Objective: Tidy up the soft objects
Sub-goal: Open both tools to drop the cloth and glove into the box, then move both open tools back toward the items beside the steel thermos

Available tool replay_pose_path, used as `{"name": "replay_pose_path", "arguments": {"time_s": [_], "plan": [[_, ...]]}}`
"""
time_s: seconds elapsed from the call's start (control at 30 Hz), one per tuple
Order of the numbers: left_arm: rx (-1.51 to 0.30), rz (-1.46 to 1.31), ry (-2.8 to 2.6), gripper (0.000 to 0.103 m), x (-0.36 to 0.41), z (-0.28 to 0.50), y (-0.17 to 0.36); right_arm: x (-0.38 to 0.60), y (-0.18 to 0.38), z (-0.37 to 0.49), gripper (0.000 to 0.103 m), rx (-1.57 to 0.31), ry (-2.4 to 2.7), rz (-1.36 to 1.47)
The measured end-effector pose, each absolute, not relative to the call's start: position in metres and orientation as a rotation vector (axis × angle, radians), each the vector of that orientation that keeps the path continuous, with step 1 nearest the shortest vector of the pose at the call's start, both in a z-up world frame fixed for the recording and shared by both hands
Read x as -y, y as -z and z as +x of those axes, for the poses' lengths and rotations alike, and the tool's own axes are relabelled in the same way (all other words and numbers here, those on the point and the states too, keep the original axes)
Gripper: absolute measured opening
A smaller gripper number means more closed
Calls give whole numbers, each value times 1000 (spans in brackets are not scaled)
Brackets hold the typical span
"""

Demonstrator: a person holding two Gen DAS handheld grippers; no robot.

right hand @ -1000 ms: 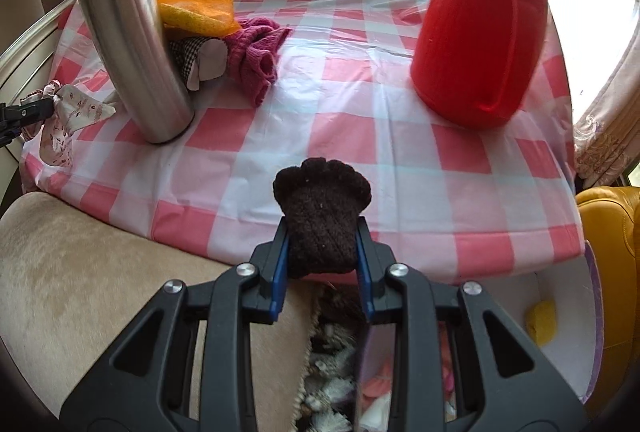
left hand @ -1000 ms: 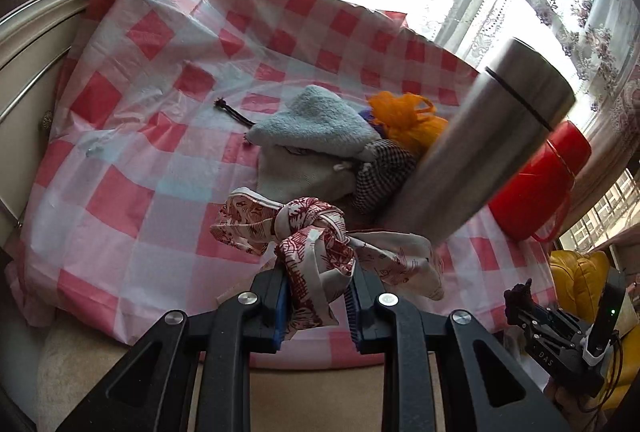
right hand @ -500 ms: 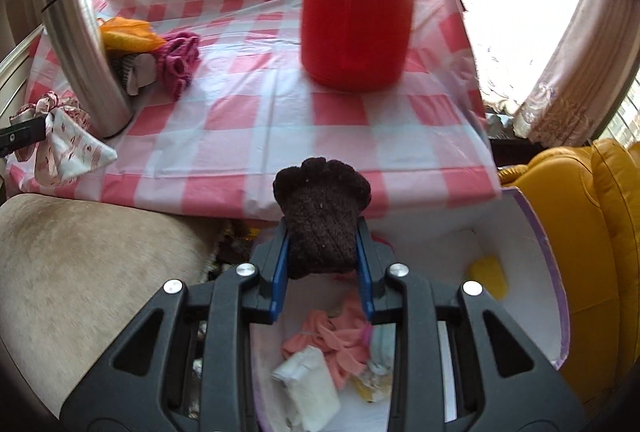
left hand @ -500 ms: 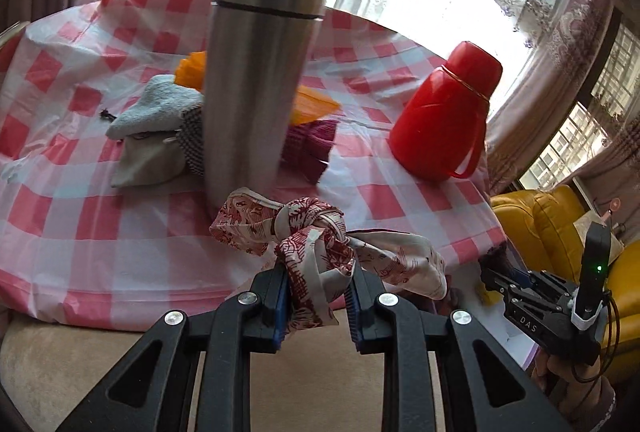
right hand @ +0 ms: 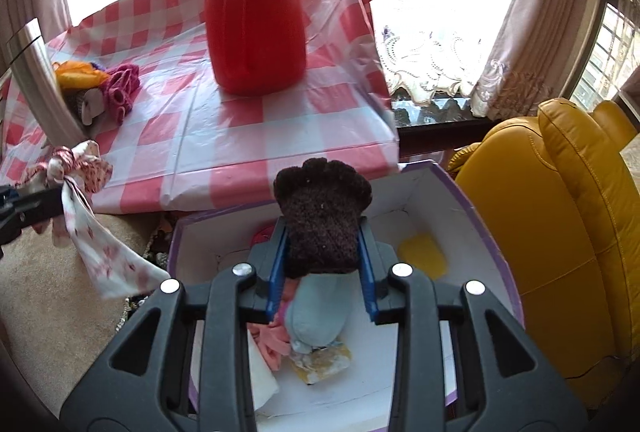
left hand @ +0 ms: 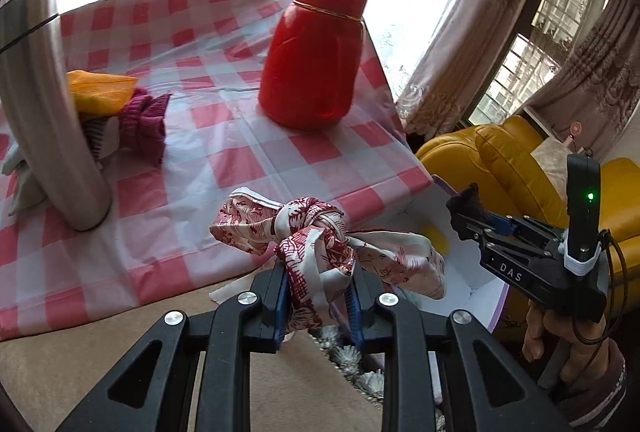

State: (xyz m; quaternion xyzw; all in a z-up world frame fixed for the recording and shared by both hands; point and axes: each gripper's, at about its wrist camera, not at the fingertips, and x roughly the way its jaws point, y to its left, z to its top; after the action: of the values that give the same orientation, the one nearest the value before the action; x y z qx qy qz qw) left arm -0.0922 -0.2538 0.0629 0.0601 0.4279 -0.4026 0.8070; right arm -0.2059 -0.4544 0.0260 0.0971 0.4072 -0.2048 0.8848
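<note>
My left gripper [left hand: 318, 286] is shut on a knotted red-and-white patterned scarf [left hand: 320, 246], held off the table's front edge, left of the box. My right gripper [right hand: 323, 252] is shut on a dark brown knitted item [right hand: 322, 216] and holds it above a white box with a purple rim [right hand: 460, 191] beside the table. The box holds a light blue soft item [right hand: 316, 316], pink cloth [right hand: 272, 344] and yellow pieces [right hand: 424, 256]. A magenta knit piece [left hand: 144, 119], an orange cloth [left hand: 100, 89] and other soft items lie on the checked table behind the steel flask.
A tall steel flask [left hand: 44, 119] stands at the table's left. A red thermos jug [left hand: 316, 51] stands mid-table on the pink checked cloth [left hand: 224, 159]. A yellow leather armchair [right hand: 568, 191] sits right of the box. A beige cushion [left hand: 80, 360] lies below the table edge.
Both grippers have swung right with their loads. The right gripper has moved from over the table edge to above the open box. The left one now faces the red jug.
</note>
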Motion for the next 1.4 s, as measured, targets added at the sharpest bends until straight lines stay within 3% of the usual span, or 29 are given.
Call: {"name": "replay_pose_path", "arguments": {"time_s": [0.13, 0.23, 0.3, 0.37, 0.6, 0.73, 1.13, 1.4], "plan": [[-918, 146, 905, 26, 273, -103, -62, 463, -28, -212, 51, -835, 444, 217], [-927, 162, 936, 32, 285, -109, -62, 466, -32, -216, 68, -822, 454, 220], [-938, 165, 942, 52, 292, -111, -60, 468, -34, -218, 79, -811, 466, 217], [-939, 152, 952, 63, 295, -112, -60, 471, -36, -219, 82, -808, 473, 213], [-936, 120, 944, 72, 291, -108, -62, 470, -41, -221, 91, -788, 494, 184], [-897, 148, 873, 80, 284, -108, -67, 459, -47, -217, 96, -768, 527, 116], [-774, 168, 680, 80, 215, -91, -77, 411, -55, -200, 97, -687, 438, 4], [-853, 54, 483, 80, 140, -53, -67, 375, -57, -166, 96, -709, 248, -37]]}}
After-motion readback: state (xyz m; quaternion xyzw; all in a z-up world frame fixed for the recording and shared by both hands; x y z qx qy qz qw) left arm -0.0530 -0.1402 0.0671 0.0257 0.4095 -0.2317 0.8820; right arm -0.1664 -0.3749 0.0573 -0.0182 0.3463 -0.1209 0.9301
